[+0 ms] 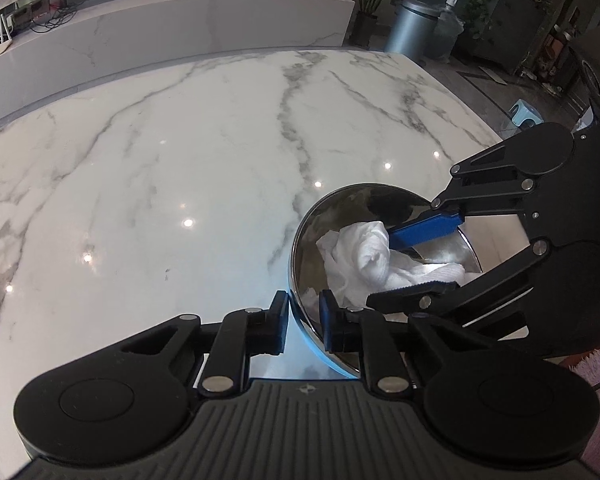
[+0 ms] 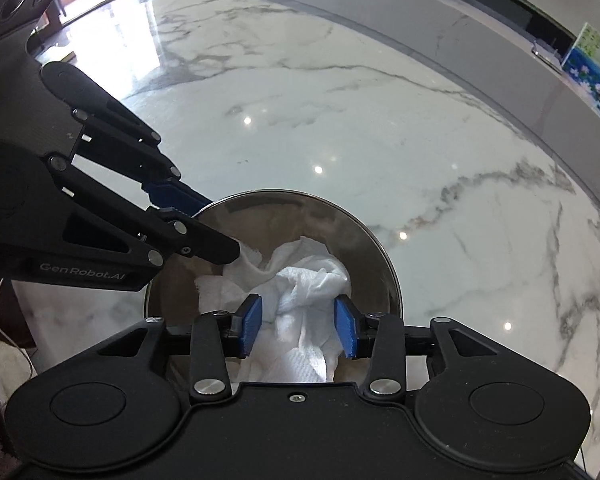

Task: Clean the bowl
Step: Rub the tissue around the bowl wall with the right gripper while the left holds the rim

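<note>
Left wrist view: left tool (image 1: 303, 322) straddles the near rim of the steel bowl (image 1: 300, 240), one finger outside the wall, one inside; pads look closed on the rim. Bowl sits on the white marble bench (image 1: 180, 160), near its right edge. Crumpled white paper towel (image 1: 364, 256) lies inside the bowl. Right tool (image 1: 392, 268) reaches into the bowl from the right, one blue-padded finger above the towel, one black finger below.

Right wrist view: right tool (image 2: 298, 330) stands open, blue pads either side of the towel (image 2: 304, 292) bunch with small gaps showing, not pressing. Left tool (image 2: 210, 226) enters from the left at the bowl (image 2: 360, 232) rim. Bench (image 2: 420, 140) carries ceiling-light reflections.
</note>
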